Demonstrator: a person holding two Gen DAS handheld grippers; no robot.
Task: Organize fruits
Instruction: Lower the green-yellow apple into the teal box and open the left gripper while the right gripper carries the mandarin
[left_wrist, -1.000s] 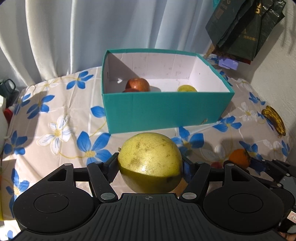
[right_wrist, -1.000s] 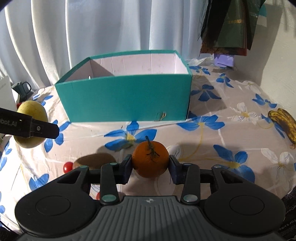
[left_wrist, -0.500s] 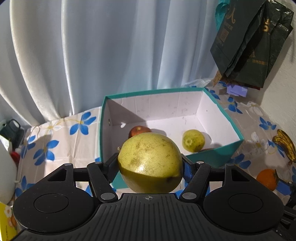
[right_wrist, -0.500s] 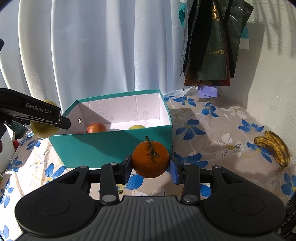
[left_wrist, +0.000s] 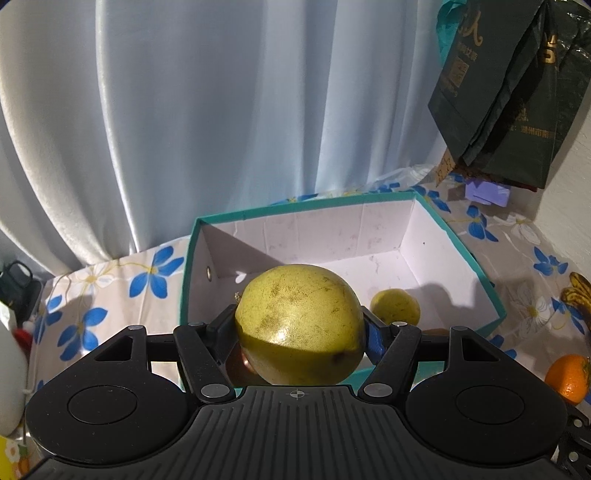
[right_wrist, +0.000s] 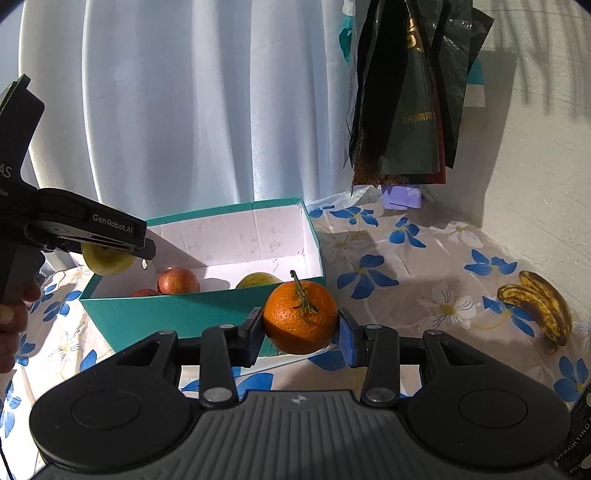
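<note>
The left tongs are gripping a large yellow-green citrus, holding it above the near-left corner of the teal box, probably to lower it in. The right tongs are clamping an orange just short of the box's near wall, likely waiting its turn.
</note>
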